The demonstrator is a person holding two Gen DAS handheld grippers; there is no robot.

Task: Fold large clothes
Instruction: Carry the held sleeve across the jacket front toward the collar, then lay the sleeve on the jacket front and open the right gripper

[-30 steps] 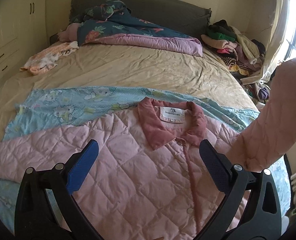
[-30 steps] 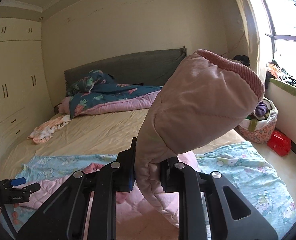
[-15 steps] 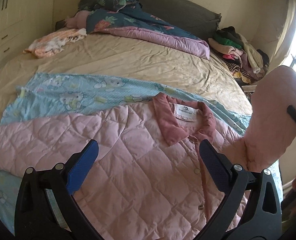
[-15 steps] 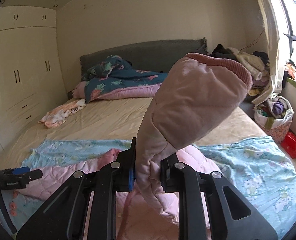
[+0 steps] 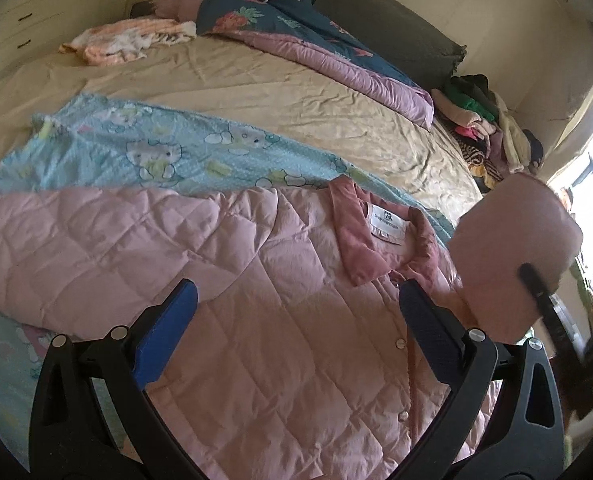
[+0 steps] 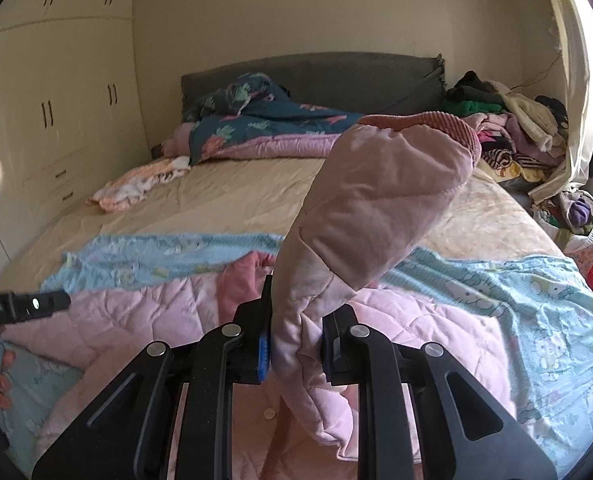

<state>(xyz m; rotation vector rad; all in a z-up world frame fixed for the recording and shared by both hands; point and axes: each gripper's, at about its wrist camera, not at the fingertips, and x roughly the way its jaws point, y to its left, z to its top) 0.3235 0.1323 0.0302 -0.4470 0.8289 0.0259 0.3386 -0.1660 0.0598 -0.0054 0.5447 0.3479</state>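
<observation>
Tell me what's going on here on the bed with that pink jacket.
A person is folding a pink quilted jacket that lies face up on a blue cartoon-print sheet on the bed. The right tool is shut on one sleeve, holding it lifted above the jacket's body. The left tool hovers open over the jacket's chest, gripping nothing. The other sleeve lies flat, stretched out to the side, so the fold is not yet done.
</observation>
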